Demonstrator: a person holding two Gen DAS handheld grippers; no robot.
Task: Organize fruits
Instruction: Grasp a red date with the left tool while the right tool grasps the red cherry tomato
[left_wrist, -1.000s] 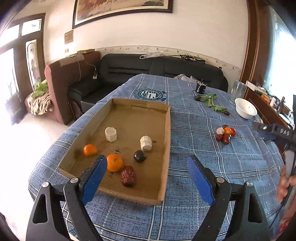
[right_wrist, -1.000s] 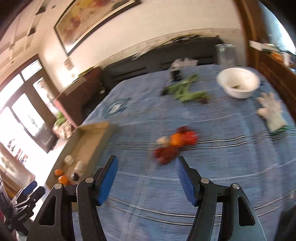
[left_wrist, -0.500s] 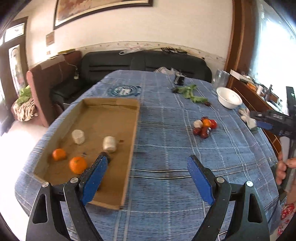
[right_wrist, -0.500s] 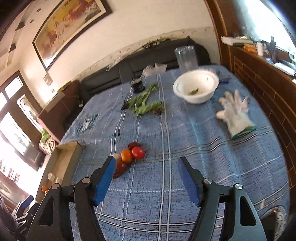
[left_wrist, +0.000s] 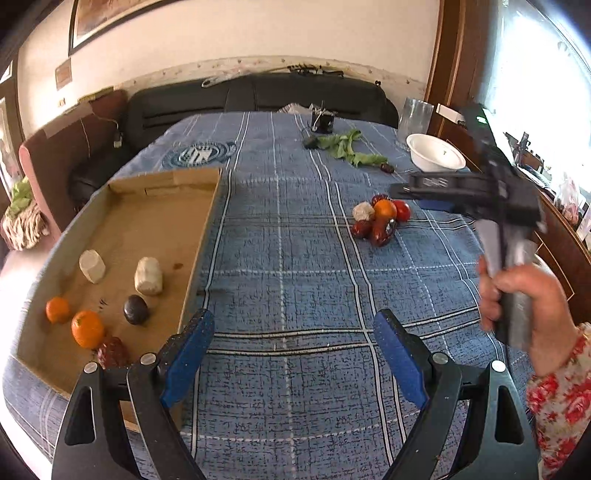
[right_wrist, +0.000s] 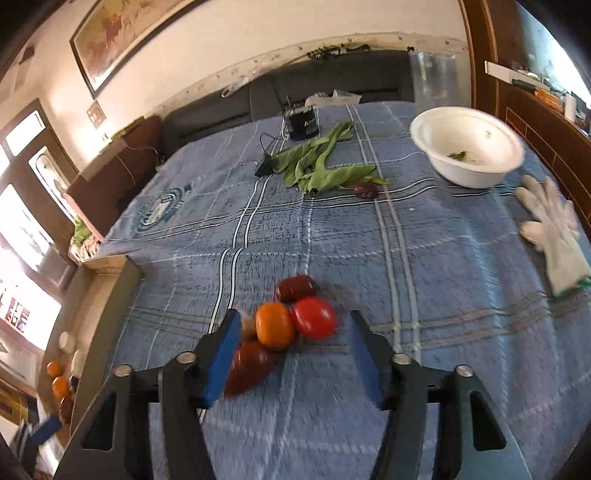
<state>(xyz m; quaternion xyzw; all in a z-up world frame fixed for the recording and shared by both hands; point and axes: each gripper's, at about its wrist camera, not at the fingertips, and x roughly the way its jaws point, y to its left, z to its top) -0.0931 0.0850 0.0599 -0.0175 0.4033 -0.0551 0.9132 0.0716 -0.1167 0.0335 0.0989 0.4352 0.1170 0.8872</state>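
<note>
Fruit pile between the spread fingers of the right gripper — nothing grasped yet.

The loose cluster sits mid-table on the blue checked cloth: a red tomato, an orange fruit, dark red dates and a pale piece half hidden behind the left finger. The cardboard tray, well apart to the left, already holds two oranges, two pale chunks, a dark round fruit and a date, so I judge the sorting roughly half done — the cluster and one stray date by the greens remain. The left gripper hovers empty, fingers wide apart, just beside the tray. Motion blur softens the near fruit; whether any finger touches it, I cannot tell.
</note>
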